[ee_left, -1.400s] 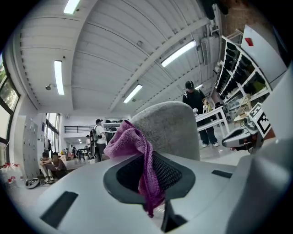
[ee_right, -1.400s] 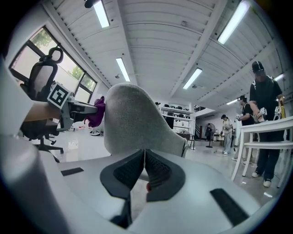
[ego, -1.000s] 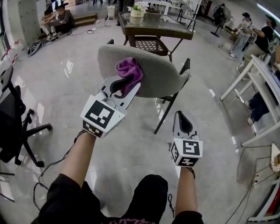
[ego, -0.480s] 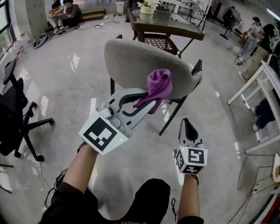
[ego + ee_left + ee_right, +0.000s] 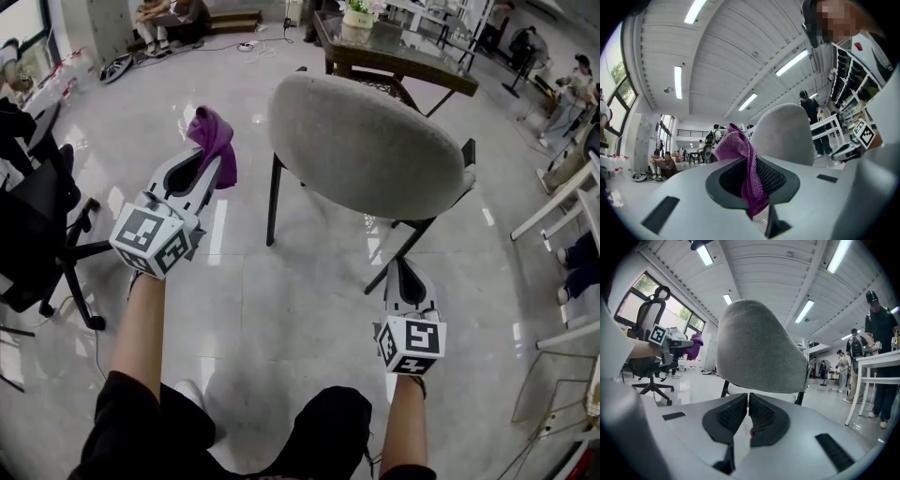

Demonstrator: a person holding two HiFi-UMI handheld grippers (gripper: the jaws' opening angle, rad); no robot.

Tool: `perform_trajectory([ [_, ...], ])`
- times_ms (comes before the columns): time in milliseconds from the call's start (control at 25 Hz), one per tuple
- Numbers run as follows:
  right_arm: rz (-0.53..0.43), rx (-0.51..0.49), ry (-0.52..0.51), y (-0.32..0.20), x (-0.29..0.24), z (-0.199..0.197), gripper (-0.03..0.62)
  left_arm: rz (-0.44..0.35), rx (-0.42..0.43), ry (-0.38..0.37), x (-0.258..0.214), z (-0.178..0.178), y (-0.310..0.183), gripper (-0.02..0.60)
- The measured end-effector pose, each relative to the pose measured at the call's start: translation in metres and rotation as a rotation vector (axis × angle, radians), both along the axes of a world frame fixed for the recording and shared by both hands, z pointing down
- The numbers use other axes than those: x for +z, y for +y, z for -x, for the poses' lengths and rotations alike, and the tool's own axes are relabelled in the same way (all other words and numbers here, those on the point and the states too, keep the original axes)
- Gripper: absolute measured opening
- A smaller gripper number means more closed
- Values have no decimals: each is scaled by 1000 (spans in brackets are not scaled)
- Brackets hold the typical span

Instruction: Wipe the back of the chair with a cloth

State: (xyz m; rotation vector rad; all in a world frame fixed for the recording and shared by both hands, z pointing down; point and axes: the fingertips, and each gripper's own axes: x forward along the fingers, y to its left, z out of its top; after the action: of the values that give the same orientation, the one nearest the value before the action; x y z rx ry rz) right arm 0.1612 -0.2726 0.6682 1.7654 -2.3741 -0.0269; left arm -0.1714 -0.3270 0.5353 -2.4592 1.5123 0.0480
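Observation:
A grey upholstered chair [image 5: 375,141] on black legs stands in front of me, its rounded back facing me; it also fills the right gripper view [image 5: 759,350] and shows in the left gripper view [image 5: 783,133]. My left gripper [image 5: 208,169] is held to the left of the chair, apart from it, shut on a purple cloth [image 5: 214,136] that bunches above the jaws and hangs between them [image 5: 743,168]. My right gripper [image 5: 405,272] hangs low in front of the chair's legs, shut with nothing between its jaws [image 5: 748,411].
A black office chair [image 5: 42,234] stands at the left. A glass-topped table [image 5: 394,52] with a plant is behind the chair. White tables [image 5: 572,197] and seated people are at the right; more people sit at the far wall. Cables lie on the glossy floor.
My left gripper has swept the purple cloth off the chair back and moved left, away from the chair. The right gripper has stayed low and shut.

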Motion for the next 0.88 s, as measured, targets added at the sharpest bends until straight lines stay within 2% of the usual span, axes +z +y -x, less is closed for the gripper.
perform_trajectory([
  [120, 17, 32, 15, -1, 4, -10, 28, 30, 32, 3, 19, -18, -26, 71],
  [280, 30, 78, 33, 4, 4, -31, 28, 42, 107, 8, 26, -62, -38, 71],
  [480, 46, 117, 17, 12, 9, -48, 28, 21, 232, -32, 24, -120, -27, 71],
  [600, 49, 131, 10, 15, 12, -55, 28, -10, 277, -55, 17, -147, -12, 72],
  [800, 51, 149, -15, 18, 17, -64, 28, -12, 403, -149, 18, -208, 22, 71],
  [880, 56, 148, -18, 19, 20, -65, 28, -51, 464, -198, 22, -240, 31, 72],
])
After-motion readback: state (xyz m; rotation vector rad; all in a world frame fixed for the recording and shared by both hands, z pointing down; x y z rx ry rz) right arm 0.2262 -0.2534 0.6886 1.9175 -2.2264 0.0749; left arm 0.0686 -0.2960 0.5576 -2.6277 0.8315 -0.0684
